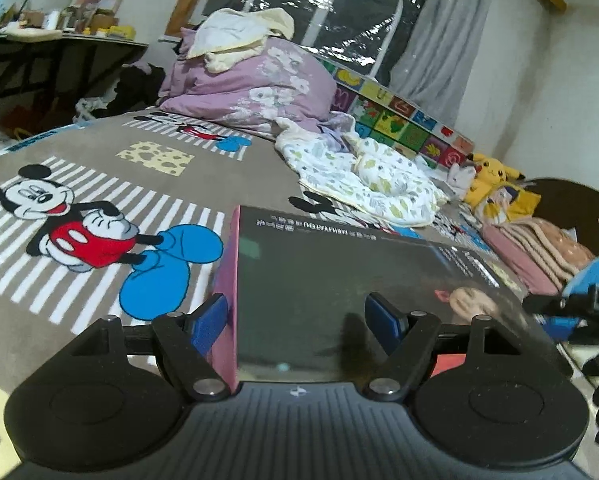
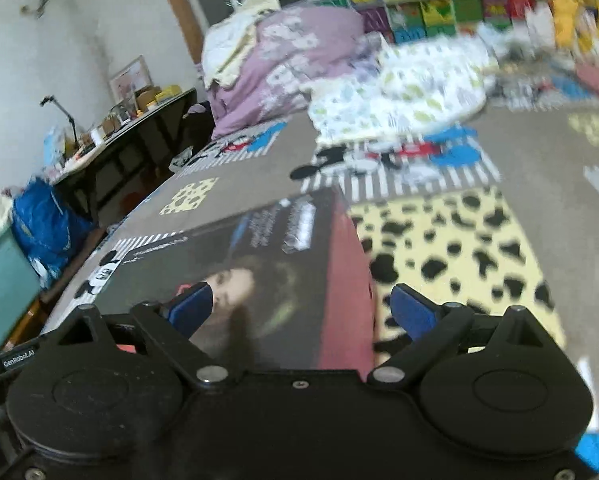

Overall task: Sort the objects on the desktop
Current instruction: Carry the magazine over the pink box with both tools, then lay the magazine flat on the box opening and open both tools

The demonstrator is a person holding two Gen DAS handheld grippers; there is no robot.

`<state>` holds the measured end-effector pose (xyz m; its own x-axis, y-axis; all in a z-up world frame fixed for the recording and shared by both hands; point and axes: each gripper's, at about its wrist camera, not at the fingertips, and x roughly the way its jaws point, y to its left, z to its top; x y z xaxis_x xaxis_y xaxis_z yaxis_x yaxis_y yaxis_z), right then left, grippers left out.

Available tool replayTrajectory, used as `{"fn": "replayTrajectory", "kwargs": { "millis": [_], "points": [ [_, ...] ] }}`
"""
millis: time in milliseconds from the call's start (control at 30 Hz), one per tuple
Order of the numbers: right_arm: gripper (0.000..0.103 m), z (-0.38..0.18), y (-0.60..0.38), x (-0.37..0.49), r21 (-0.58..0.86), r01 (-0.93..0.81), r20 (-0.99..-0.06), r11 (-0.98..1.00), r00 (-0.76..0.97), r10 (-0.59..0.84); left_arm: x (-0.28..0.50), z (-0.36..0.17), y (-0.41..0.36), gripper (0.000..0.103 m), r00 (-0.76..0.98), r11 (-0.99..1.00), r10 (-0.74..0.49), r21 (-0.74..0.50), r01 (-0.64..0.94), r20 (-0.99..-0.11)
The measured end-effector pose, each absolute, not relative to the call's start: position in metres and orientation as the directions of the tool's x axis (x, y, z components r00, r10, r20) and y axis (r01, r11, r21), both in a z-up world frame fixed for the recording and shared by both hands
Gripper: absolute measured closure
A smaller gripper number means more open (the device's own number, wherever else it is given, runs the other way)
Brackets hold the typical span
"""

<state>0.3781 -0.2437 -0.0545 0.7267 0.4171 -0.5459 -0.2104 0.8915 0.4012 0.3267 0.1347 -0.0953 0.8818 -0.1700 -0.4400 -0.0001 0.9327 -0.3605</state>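
Ahead of the gripper spreads a grey cartoon-mouse bedspread (image 1: pixel 111 184) with white stripes and yellow cheese patches. Farther ahead lies a heap of purple flowered bedding (image 1: pixel 255 84), with a leaf-print blanket (image 1: pixel 363 176) to its right. Behind them a dark window (image 1: pixel 319 12) is covered in shiny plastic. Far left, a cluttered dark table (image 1: pixel 59 46) stands against pale walls (image 1: pixel 547 80).

box (image 1: pixel 339 288): near end hidden behind left gripper (image 1: pixel 297 322) body | box print: too small to read | right wrist view: far bedding (image 2: pixel 399 96) and toys motion-blurred | right gripper (image 2: pixel 301 310): possibly not gripping; contact unclear | desk clutter (image 1: pixel 51 24): too small to identify
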Motion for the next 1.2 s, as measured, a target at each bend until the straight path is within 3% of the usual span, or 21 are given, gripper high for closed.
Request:
{"fn": "replayTrajectory", "kwargs": {
  "millis": [200, 433, 567, 800, 967, 1200],
  "points": [
    [0.005, -0.084, -0.254, 0.387, 0.615, -0.171, -0.546, 0.770, 0.612, 0.572, 0.332, -0.089, 0.114, 0.027, 0.872, 0.966, -0.121, -0.259, -0.007, -0.475],
    [0.005, -0.088, -0.257, 0.384, 0.679, -0.156, -0.511, 0.717, 0.601, 0.614, 0.331, -0.089, 0.113, 0.027, 0.867, 0.970, -0.130, -0.245, 0.009, -0.481],
    [0.007, -0.080, -0.254, 0.381, 0.561, -0.171, -0.558, 0.810, 0.644, 0.523, 0.330, -0.088, 0.113, 0.027, 0.867, 0.974, -0.124, -0.226, 0.013, -0.482],
    [0.007, -0.054, -0.227, 0.364, 0.159, -0.258, -0.581, 0.953, 0.756, 0.302, 0.316, -0.081, 0.106, 0.026, 0.875, 0.987, -0.077, -0.163, -0.002, -0.479],
    [0.006, -0.045, -0.221, 0.351, 0.053, -0.260, -0.586, 0.964, 0.774, 0.240, 0.301, -0.075, 0.102, 0.026, 0.853, 0.992, -0.045, -0.126, -0.024, -0.520],
    [0.005, -0.020, -0.225, 0.328, 0.054, -0.226, -0.568, 0.973, 0.794, 0.216, 0.278, -0.060, 0.097, 0.026, 0.823, 0.994, -0.002, -0.090, -0.060, -0.568]
  ]
}}
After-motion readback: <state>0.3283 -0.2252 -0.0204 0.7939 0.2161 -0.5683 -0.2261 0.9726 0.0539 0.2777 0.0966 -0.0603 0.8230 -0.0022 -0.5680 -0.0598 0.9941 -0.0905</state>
